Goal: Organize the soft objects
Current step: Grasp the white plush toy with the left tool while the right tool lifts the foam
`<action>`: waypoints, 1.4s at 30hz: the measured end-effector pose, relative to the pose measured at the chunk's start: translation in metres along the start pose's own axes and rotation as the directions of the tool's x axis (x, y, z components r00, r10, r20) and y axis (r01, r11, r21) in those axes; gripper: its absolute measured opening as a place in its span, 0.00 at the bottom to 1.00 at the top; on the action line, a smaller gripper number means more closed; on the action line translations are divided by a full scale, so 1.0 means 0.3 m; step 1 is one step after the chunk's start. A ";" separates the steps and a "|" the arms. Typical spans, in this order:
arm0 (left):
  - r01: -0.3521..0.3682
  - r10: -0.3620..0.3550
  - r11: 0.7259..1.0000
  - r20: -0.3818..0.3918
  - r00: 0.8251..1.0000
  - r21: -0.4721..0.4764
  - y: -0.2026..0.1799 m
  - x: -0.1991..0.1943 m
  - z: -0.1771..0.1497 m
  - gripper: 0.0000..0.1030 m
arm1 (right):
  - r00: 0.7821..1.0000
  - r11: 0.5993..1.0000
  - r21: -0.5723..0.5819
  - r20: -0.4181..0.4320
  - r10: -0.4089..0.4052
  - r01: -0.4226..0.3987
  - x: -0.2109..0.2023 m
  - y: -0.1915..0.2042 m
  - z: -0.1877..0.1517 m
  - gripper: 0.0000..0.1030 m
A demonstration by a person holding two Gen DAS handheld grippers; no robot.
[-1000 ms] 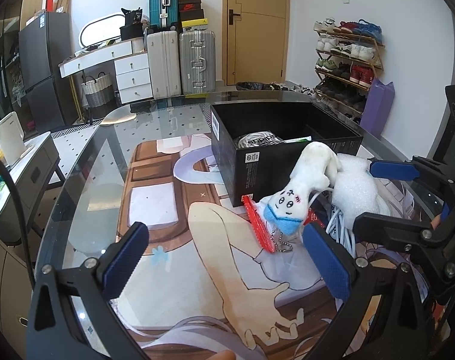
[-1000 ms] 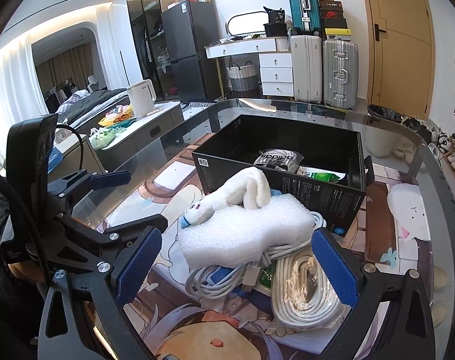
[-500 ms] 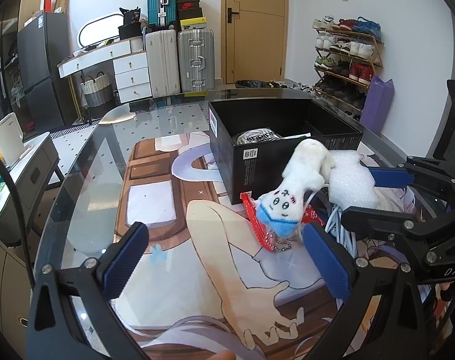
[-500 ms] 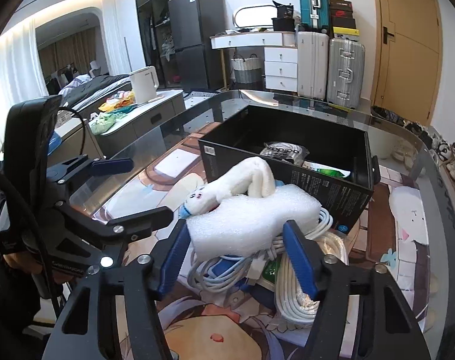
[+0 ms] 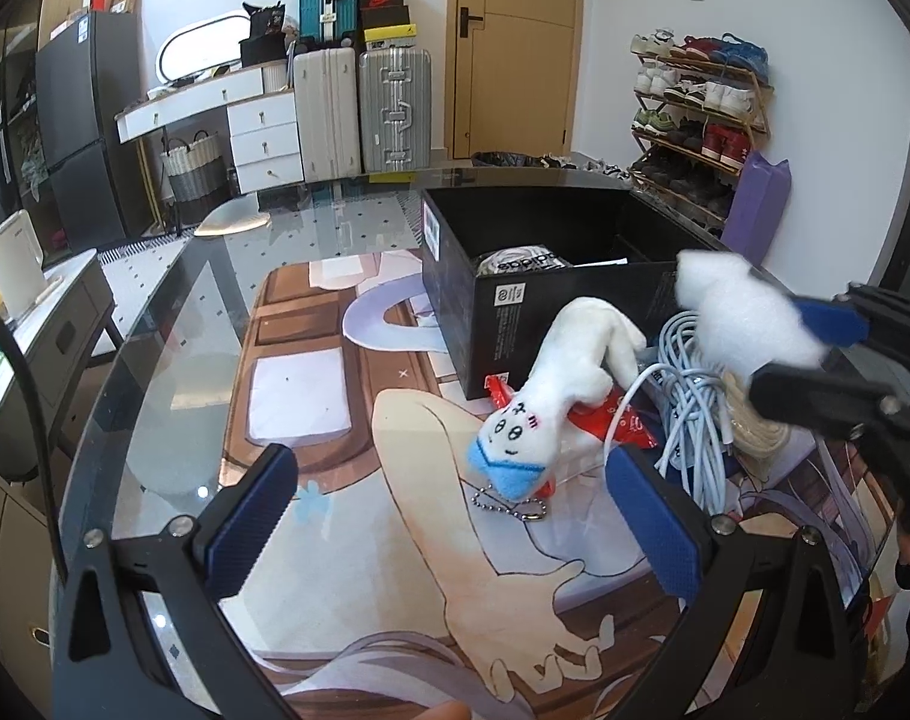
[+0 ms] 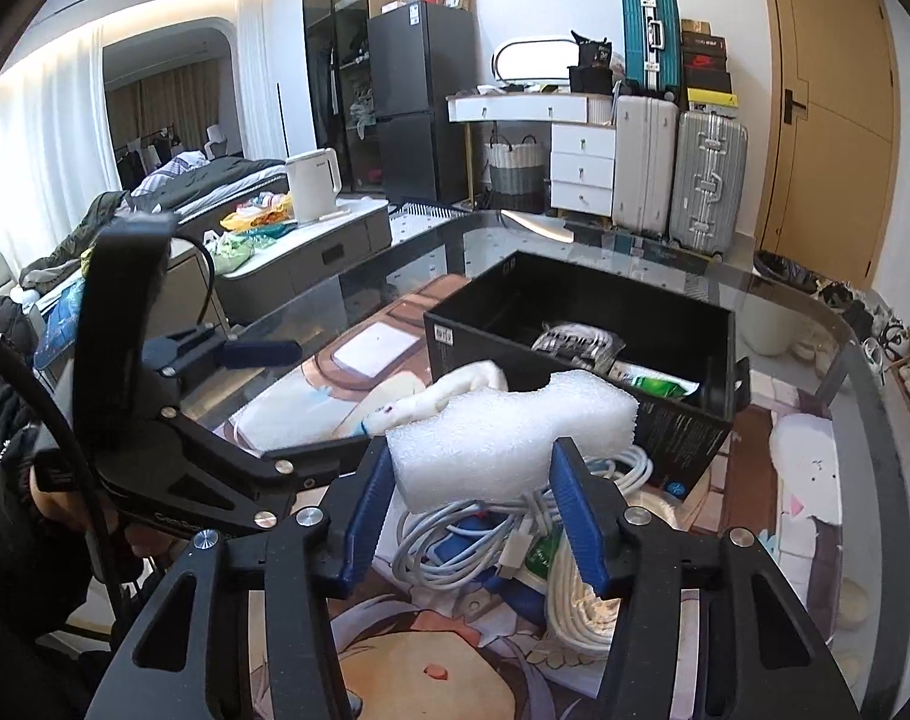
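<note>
Biggest thing first: the black box sits upper centre-right of the right wrist view, open-topped, w/ a couple of packets already inside. It hasn't shifted.

Below it, centre frame, the white foam block is the change. A sec ago it lay flat on the cable pile w/ my right gripper spread wide around it; the jaws have just been closing and now both blue pads press its near end. In the left wrist view the foam block sits upper right, lifted clear of the grey-white cables, about level w/ the box rim. So I read the pick as made; next is carry over the rim and drop, prob.

The plush toy lies centre-right in the left wrist view, face toward me, on a red packet, just beside the box wall. Same spot as before, now uncovered by the foam.

My left gripper is spread wide, nothing between the pads, low centre of frame over the printed mat. It hasn't budged. Plush looks like its next target, imo.
</note>
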State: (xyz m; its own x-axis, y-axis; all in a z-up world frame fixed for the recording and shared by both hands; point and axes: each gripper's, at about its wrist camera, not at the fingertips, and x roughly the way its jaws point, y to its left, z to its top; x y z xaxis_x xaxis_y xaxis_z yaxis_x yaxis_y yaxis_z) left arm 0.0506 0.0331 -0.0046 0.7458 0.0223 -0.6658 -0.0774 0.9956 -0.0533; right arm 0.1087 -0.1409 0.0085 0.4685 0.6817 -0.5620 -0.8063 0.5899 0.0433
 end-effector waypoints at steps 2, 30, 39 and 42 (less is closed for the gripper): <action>0.010 -0.010 1.000 -0.013 1.000 -0.021 0.008 0.011 0.002 1.00 | 1.000 1.000 0.002 0.013 -0.001 0.001 -0.015 -0.005 0.004 0.52; 0.135 -0.135 0.991 -0.058 0.989 -0.005 -0.026 0.044 0.016 0.24 | 0.998 0.999 0.030 0.061 -0.034 0.032 -0.080 -0.037 0.023 0.52; 0.139 -0.140 0.990 -0.022 0.990 -0.004 -0.024 0.007 0.025 0.23 | 0.997 0.999 0.029 0.067 -0.038 0.036 -0.074 -0.043 0.025 0.52; 0.140 -0.140 0.990 -0.002 0.990 -0.003 -0.023 -0.013 0.030 0.22 | 0.997 0.999 0.030 0.071 -0.040 0.038 -0.074 -0.044 0.026 0.52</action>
State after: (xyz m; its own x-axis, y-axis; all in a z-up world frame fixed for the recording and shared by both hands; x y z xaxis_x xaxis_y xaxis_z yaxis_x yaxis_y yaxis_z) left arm 0.0542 0.0271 0.0049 0.7476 -0.1180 -0.6535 0.0262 0.9886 -0.1486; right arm 0.1116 -0.1605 0.0269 0.5247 0.6869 -0.5029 -0.7771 0.6277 0.0467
